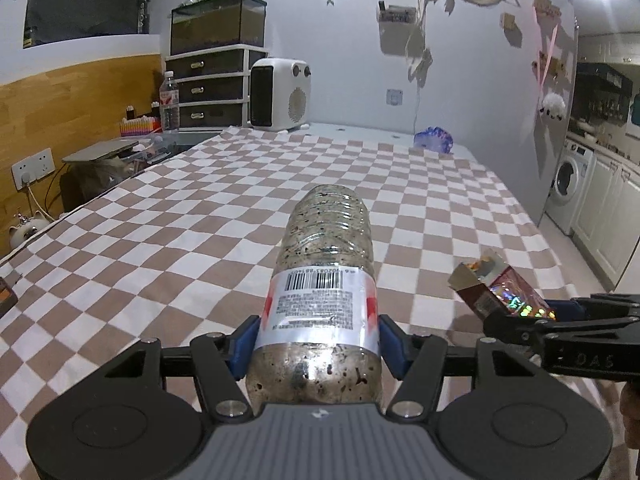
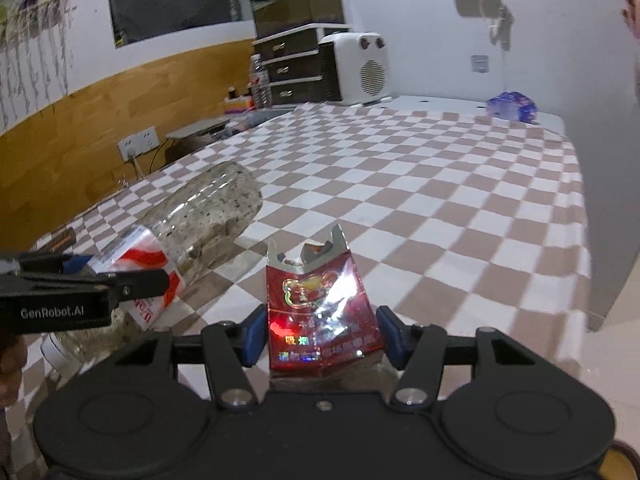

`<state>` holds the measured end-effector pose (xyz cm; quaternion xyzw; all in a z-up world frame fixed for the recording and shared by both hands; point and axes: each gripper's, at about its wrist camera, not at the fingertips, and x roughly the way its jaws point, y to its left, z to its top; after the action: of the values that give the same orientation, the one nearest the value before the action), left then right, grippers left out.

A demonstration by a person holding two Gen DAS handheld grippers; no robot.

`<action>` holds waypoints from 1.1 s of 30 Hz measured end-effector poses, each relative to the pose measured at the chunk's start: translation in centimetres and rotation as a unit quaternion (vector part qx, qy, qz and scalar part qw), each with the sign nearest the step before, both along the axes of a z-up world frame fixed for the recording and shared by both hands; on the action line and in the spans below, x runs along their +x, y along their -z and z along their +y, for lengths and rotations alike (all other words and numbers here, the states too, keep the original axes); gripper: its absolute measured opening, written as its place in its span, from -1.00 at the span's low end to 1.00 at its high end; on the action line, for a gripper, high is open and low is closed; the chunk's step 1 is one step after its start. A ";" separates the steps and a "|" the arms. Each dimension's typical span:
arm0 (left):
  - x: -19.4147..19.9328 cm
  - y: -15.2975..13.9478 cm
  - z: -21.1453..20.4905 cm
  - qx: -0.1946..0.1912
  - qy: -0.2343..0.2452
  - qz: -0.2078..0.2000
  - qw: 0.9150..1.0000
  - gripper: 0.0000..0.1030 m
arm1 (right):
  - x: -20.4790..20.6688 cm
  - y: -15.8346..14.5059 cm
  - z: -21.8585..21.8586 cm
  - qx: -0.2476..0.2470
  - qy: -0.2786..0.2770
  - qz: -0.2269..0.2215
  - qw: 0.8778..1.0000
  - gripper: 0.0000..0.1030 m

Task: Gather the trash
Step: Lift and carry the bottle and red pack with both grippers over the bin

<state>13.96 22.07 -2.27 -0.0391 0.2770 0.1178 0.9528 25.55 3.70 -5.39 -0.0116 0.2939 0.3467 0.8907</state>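
Left gripper [image 1: 318, 334] clamps the bottle [image 1: 326, 256]; right gripper [image 2: 320, 334] pinches the carton [image 2: 320, 316]. Both lifted; binning remains, no bin visible.

Two plastic bottles [image 1: 326, 280]; one red carton [image 2: 322, 316]; one heater [image 1: 280, 94]; perhaps one laptop [image 1: 100, 152].

Each wrist camera sat close behind its own gripper, angled down across the checkered tablecloth [image 1: 200, 208] toward the far wall, and both views shared the white heater [image 1: 280, 94], the drawer unit [image 2: 294, 66] and each other's gripper.
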 end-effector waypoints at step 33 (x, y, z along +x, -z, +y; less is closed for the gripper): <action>-4.6 -1.3 -18.3 0.014 0.093 -0.049 0.994 0.20 | -10.9 -3.0 -20.3 0.014 0.181 -0.048 0.982 0.13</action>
<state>9.41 3.73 -0.92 -0.0054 0.2306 0.0309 0.9725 14.65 -16.60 -2.37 0.0376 0.2428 0.1829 0.9519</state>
